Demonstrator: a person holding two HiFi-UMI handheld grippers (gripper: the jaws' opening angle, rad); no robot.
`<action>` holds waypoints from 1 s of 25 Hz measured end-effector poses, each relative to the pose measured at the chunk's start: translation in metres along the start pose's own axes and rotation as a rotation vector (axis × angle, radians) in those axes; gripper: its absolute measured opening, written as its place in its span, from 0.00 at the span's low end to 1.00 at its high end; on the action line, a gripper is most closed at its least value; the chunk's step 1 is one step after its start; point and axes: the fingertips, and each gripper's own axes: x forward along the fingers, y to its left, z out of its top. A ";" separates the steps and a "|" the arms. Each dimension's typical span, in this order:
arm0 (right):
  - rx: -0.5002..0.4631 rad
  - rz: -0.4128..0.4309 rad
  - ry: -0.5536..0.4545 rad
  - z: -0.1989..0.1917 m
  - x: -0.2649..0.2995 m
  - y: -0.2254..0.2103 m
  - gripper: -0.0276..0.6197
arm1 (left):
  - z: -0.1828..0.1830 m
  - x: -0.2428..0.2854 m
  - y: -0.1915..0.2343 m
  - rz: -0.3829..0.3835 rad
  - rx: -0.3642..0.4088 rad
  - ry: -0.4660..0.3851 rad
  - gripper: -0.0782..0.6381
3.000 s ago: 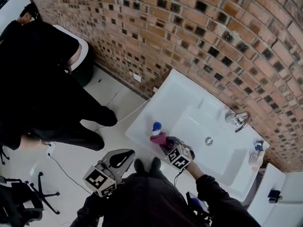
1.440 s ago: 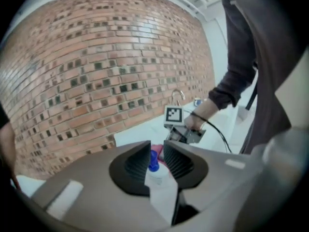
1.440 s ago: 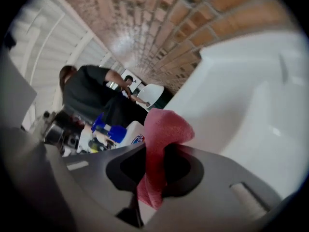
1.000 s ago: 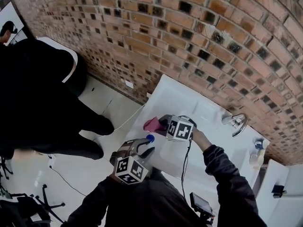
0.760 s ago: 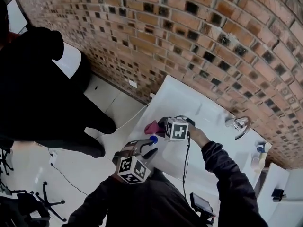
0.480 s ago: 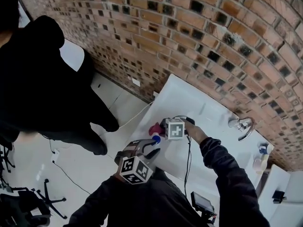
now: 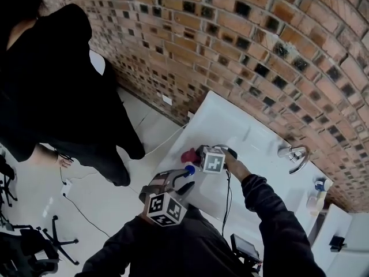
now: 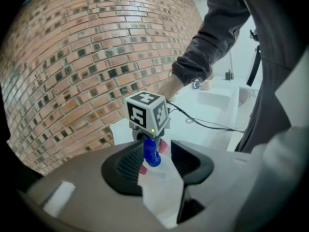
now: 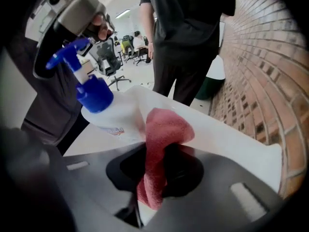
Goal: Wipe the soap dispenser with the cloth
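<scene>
Left tool [image 8: 154, 153]: jaws just opening slightly, pads still on the soap dispenser [image 9: 108, 112] at the washbasin's [image 7: 230, 120] 8 o'clock corner.
Right tool [image 9: 154, 166]: clamped on the red cloth [image 9: 161, 129], pressed against the dispenser's 3 o'clock side.
Advice: firm the left grip, then stroke downward.

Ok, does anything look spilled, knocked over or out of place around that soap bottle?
Nothing stands out. The soap bottle sits near the corner of the counter with no spill showing around it, and the red cloth in the right gripper is bunched against its side.
</scene>
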 end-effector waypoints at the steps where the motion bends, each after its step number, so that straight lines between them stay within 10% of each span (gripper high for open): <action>1: 0.038 -0.031 -0.038 0.001 -0.008 -0.001 0.15 | -0.002 0.000 0.003 0.034 -0.002 0.021 0.41; 4: 0.152 -0.093 -0.130 -0.004 -0.035 0.011 0.15 | -0.020 0.009 0.012 0.126 -0.092 0.106 0.52; 9: 0.260 -0.155 -0.204 -0.017 -0.070 0.049 0.15 | -0.057 0.041 -0.007 0.090 -0.475 0.133 0.70; 12: 0.322 -0.185 -0.219 -0.033 -0.079 0.068 0.15 | -0.073 0.063 -0.012 0.084 -0.537 0.160 0.70; 20: 0.444 -0.228 -0.220 -0.070 -0.094 0.106 0.15 | -0.081 0.070 -0.009 0.065 -0.364 0.167 0.44; 25: 0.484 -0.250 -0.227 -0.078 -0.098 0.111 0.15 | -0.083 0.064 -0.024 -0.145 -0.166 0.062 0.39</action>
